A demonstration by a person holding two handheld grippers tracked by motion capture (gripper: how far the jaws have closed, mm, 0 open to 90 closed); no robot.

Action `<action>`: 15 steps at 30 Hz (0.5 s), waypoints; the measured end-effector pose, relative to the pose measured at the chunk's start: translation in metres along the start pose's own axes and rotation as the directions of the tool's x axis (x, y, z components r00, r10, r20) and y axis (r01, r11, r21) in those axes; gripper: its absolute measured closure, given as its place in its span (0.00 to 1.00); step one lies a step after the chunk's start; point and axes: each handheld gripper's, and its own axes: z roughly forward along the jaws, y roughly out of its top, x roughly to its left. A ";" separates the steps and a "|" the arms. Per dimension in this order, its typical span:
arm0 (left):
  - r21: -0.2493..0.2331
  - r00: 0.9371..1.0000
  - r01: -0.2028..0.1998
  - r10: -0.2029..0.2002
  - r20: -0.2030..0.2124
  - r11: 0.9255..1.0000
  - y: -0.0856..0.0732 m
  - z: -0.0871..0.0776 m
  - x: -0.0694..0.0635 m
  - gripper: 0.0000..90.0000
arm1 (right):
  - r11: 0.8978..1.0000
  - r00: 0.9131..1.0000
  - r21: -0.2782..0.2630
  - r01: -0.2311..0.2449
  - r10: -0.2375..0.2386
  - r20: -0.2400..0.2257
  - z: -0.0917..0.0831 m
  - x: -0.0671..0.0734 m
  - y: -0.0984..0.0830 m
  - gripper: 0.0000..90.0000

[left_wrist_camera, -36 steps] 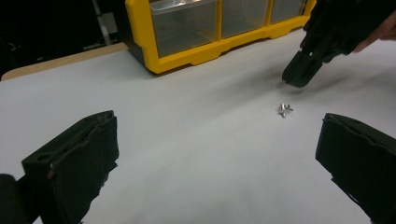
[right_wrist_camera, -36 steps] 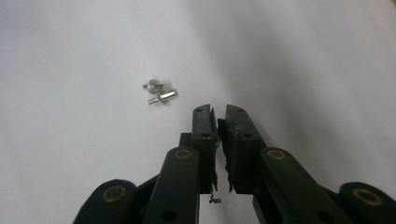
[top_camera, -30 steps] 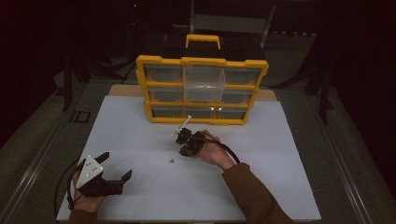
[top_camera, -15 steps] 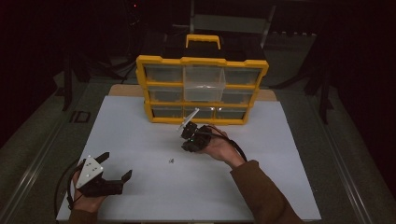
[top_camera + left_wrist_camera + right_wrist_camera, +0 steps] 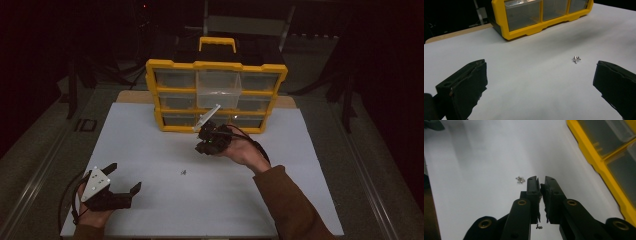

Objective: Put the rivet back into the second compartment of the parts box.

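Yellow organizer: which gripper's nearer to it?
Right. The right gripper is raised just in front of the yellow organizer, by its bottom row. The left gripper sits at the table's near left corner, far off.

The right gripper (image 5: 204, 141) has risen toward the yellow organizer (image 5: 216, 95).

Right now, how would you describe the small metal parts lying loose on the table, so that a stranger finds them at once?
Start from the yellow drawer organizer standing at the far edge of the white table. Come toward the person, to the bare surface between the left gripper and the right gripper. There lies a tiny cluster of silver screws, the one shiny speck on the white, touching nothing.
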 end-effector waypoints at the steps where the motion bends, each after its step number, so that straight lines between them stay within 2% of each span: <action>1: 0.000 1.000 0.001 -0.001 0.000 1.000 0.000 0.000 0.000 0.00 | 1.000 1.000 -0.006 0.005 -0.005 0.001 -0.003 0.000 0.002 0.92; 15: 0.002 1.000 0.002 -0.002 0.000 1.000 0.000 0.000 0.000 0.00 | 0.997 0.999 -0.072 0.031 -0.030 0.011 -0.045 -0.008 0.024 0.92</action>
